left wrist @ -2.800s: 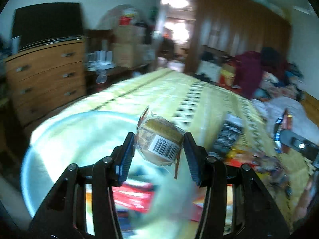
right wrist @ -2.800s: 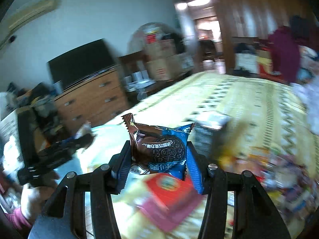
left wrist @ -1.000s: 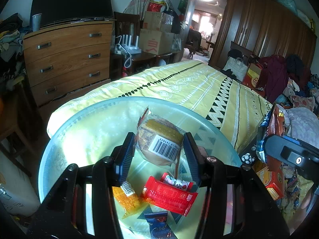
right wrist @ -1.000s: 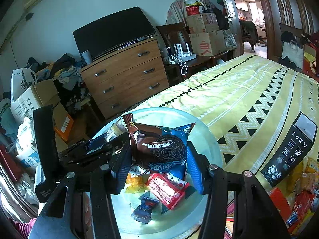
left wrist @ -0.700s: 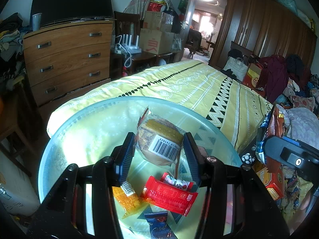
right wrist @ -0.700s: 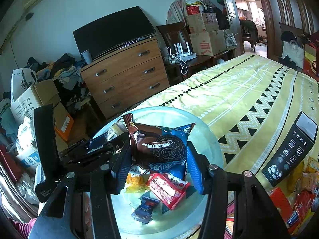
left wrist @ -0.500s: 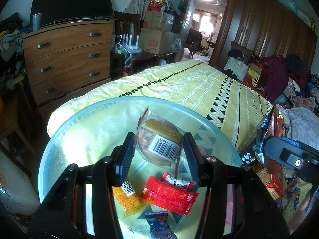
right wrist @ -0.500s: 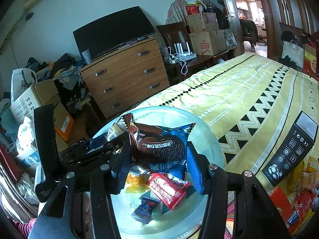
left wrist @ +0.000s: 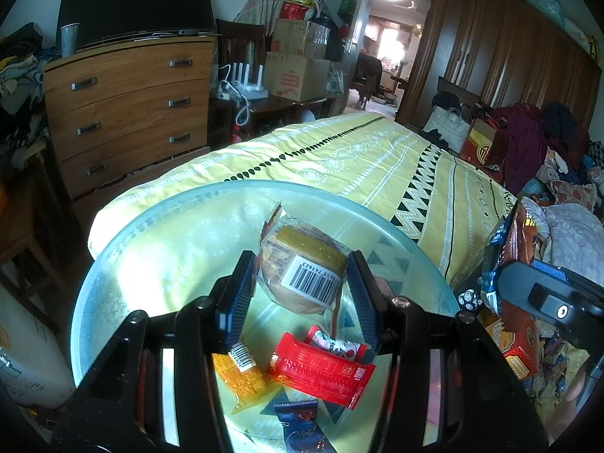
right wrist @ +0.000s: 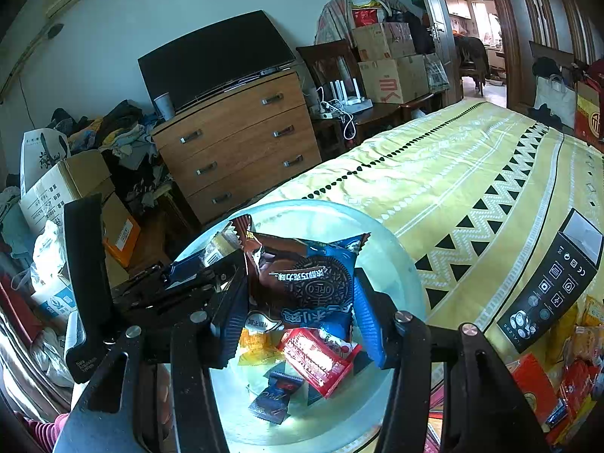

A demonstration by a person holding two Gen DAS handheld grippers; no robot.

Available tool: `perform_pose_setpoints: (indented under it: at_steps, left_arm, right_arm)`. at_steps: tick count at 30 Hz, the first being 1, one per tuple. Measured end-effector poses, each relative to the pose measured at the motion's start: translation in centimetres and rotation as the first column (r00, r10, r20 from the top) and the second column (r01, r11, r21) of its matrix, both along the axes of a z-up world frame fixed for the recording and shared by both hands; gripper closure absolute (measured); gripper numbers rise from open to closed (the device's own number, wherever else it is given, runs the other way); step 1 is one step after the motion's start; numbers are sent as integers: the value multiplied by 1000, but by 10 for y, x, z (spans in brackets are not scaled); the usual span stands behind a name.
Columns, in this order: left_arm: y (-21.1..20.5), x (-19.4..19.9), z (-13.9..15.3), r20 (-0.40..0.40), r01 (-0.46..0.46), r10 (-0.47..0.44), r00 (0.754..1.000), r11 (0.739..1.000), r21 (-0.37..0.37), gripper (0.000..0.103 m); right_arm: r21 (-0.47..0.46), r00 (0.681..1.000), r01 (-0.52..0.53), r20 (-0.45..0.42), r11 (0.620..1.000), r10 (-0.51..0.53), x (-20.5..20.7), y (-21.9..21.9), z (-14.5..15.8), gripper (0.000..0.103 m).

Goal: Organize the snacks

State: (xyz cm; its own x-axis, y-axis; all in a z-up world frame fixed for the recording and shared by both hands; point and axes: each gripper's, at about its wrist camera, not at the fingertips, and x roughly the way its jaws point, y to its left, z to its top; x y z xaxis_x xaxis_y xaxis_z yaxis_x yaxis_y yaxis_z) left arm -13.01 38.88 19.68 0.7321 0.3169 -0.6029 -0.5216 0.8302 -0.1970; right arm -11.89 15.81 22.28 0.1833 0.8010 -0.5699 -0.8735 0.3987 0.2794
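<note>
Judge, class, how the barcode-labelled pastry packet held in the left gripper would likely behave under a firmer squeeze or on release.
The pastry packet looks soft inside thin, glossy film, so a firmer squeeze from the left gripper would probably crush it. The film may be slippery. It hangs over the glass bowl, so on release it would likely drop in lightly without rolling.
</note>
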Motion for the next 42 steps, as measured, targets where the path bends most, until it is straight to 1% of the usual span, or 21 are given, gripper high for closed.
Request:
perform_pose_setpoints:
  at_steps: [7, 11, 36, 42]
  left_arm:
    - [1, 1, 1, -1, 1, -1, 1000, 1000, -2, 53]
    - [0, -1, -3, -7, 3, -3, 1000, 1000, -2, 53]
    - [-1, -2, -5, -12, 1, -1, 1000, 1000, -2, 53]
    - [-1, -3, -10, -21, 1, -1, 1000, 1000, -3, 53]
  right_arm:
    - [-11, 1000, 5, 4, 1000, -5, -4, 1, -5, 47]
    - [-19, 1000, 12, 24, 1000, -12, -13, 3, -7, 47]
    - [-19, 1000, 9, 15, 1000, -9, -10, 0, -5, 47]
    - [-19, 1000, 9, 12, 1000, -9, -10, 0, -5, 47]
